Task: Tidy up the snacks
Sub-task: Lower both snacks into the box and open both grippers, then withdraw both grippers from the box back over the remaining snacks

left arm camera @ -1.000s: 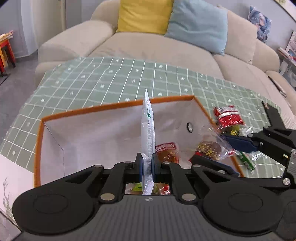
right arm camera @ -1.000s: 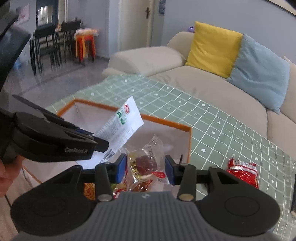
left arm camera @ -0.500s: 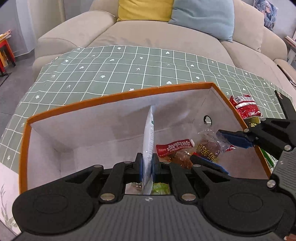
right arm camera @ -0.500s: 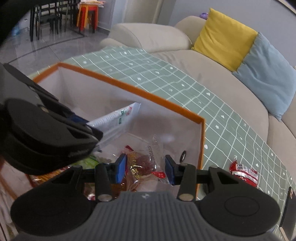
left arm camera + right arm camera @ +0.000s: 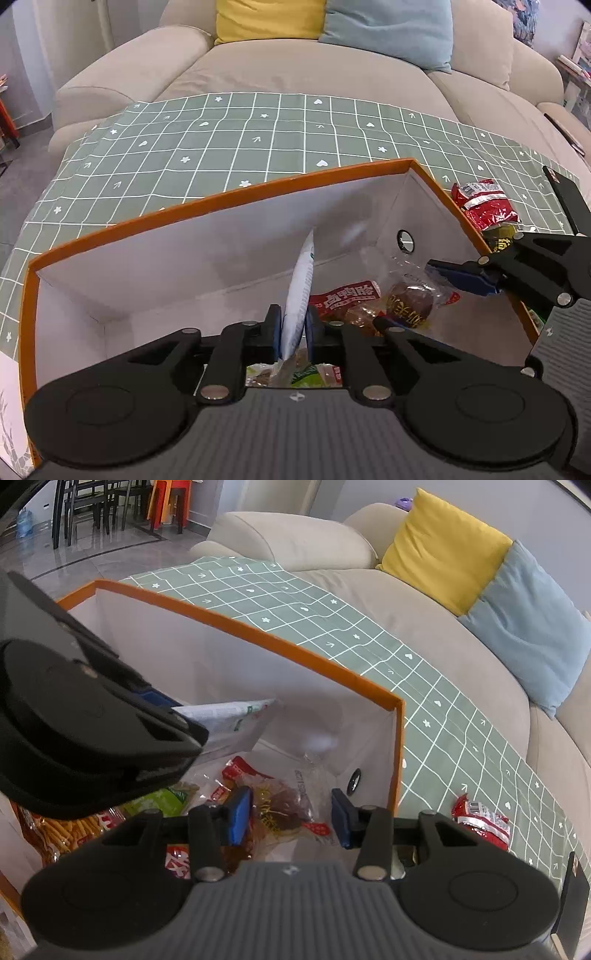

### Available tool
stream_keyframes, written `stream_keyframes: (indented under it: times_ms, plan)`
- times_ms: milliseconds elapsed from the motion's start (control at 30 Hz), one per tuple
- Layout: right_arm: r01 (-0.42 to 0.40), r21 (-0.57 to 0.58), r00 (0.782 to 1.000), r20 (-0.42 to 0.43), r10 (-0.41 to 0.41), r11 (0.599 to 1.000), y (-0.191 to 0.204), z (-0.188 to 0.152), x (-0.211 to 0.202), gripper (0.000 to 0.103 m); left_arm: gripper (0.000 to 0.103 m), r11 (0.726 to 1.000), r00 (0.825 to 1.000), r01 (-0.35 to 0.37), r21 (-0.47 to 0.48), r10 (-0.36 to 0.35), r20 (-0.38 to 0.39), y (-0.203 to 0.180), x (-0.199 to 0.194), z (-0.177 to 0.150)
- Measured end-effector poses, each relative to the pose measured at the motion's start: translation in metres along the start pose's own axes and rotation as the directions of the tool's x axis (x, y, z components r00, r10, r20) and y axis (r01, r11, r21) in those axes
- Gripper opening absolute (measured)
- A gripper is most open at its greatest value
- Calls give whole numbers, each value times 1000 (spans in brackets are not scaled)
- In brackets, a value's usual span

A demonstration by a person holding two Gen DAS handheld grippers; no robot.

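The left claw [image 5: 293, 334] is opening, a flat white snack packet [image 5: 297, 306] standing loose between its pads. A clear-wrapped brown pastry [image 5: 284, 805] is gripped by the right claw [image 5: 290, 818], both inside the orange-rimmed white box [image 5: 221, 201] on the green checked tabletop [image 5: 236, 147].

A box [image 5: 221, 199] is set on the cloth-covered desk [image 5: 229, 147], with a sofa [image 5: 295, 70] behind it. Several snack packets [image 5: 280, 805] are gathered in the box. One packet [image 5: 484, 206] is left on the desk, just right of the box.
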State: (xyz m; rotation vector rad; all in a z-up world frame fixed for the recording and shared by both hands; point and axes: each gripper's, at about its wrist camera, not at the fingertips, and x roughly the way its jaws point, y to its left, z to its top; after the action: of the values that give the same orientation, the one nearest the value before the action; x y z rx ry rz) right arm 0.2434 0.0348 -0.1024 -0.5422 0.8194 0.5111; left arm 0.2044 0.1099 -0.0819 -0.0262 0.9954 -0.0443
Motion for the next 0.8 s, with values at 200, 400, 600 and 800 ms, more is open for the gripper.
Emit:
stream_keyframes:
  times_ms: [200, 400, 600, 800]
  plan:
    - [-6, 6, 1000, 14, 6, 1000, -3, -1, -8, 51, 25, 1000, 1000, -4, -2, 4, 2, -3, -4, 0]
    - [-3, 28, 999, 36, 2, 1000, -4, 1, -21, 66, 49, 1000, 1000, 6, -2, -6, 29, -5, -15, 1]
    - [-2, 34, 998, 65, 0, 999, -4, 1, -38, 75, 62, 1000, 999, -4, 2, 4, 51, -11, -29, 0]
    - [24, 32, 993, 113, -28, 999, -6, -3, -62, 83, 63, 999, 993, -37, 14, 35, 113, -18, -49, -5]
